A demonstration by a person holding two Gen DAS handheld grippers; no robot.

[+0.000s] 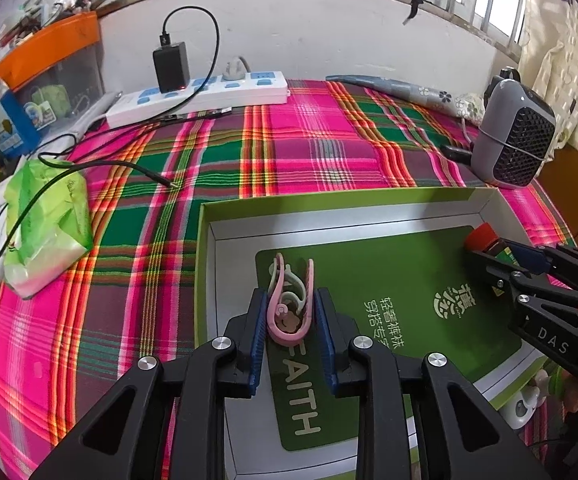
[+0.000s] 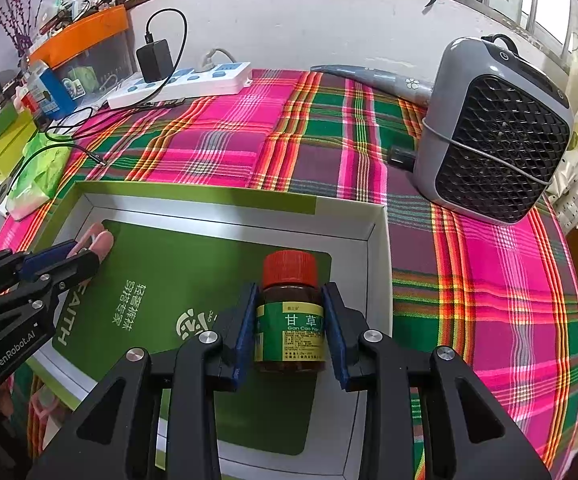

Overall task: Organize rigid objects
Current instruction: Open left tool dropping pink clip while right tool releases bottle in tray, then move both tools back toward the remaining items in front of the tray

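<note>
1. Left gripper (image 1: pixel 291 326), jaws narrowed, clamps a pink clip (image 1: pixel 289 312) over the left side of the open green box (image 1: pixel 205 240).
2. Right gripper (image 2: pixel 291 332), jaws partly closed, pinches a red-capped brown bottle (image 2: pixel 289 312) at the box's right inner wall.
3. A grey fan (image 2: pixel 497 132) stands on the plaid cloth (image 2: pixel 289 140) beyond the box's right corner.

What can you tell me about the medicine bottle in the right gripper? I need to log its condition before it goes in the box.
The medicine bottle is small, of brown translucent glass or plastic, with a ribbed red screw cap, closed. A green and yellow label carries Chinese characters and "Gan Cao". The right gripper clamps its sides with blue pads, above the green-lined box, near its right wall. Whether it touches the liner cannot be told.
</note>
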